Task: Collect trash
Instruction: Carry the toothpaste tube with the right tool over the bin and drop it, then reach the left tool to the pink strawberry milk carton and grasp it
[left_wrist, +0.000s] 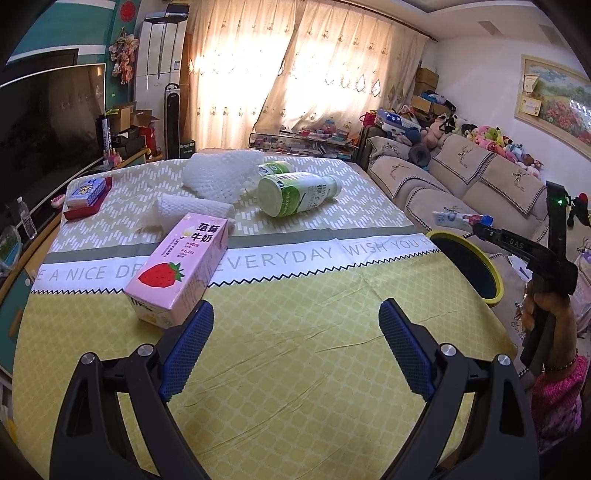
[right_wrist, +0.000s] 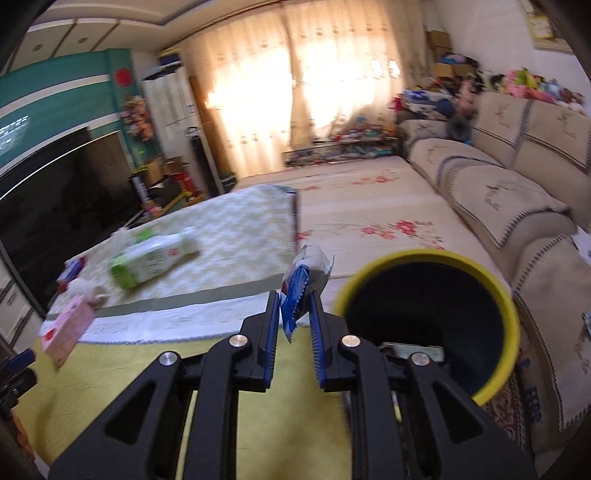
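While the right hand-held gripper (right_wrist: 293, 308) sits at the lower middle of the right wrist view, its two blue pads are drawn close together and clamped on a crumpled blue-and-white wrapper (right_wrist: 301, 284), which sticks up from between the fingertips. Just to the right of it in that frame stands a yellow-rimmed bin (right_wrist: 511, 306) with a dark inside; a flat piece of something lies at its bottom, too unclear to name. In the left wrist view the same bin (left_wrist: 493, 275) shows at the right edge of the bench (left_wrist: 295, 350), and above it the right hand-held gripper (left_wrist: 474, 227) carries the wrapper (left_wrist: 454, 218) near the rim, with a person's hand (left_wrist: 543, 306) around the handle and a pink sleeve (left_wrist: 557, 391) below.

At the bottom of the left wrist view, the left hand-held gripper (left_wrist: 295, 347) has its blue pads spread wide apart with nothing between them, above the yellow patterned cloth that covers the bench. A pink strawberry milk carton (left_wrist: 177, 273) lies on the cloth at centre left, its near corner just beside the left pad. Behind it, toward the upper middle of the frame, lie a roll of white foam netting (left_wrist: 195, 208), a larger wad of white netting (left_wrist: 218, 177), and two green-and-white bottles on their sides, the nearer bottle (left_wrist: 295, 194) in front of the farther bottle (left_wrist: 275, 168). A red tray holding a blue packet (left_wrist: 86, 197) rests at the left edge of the cloth.
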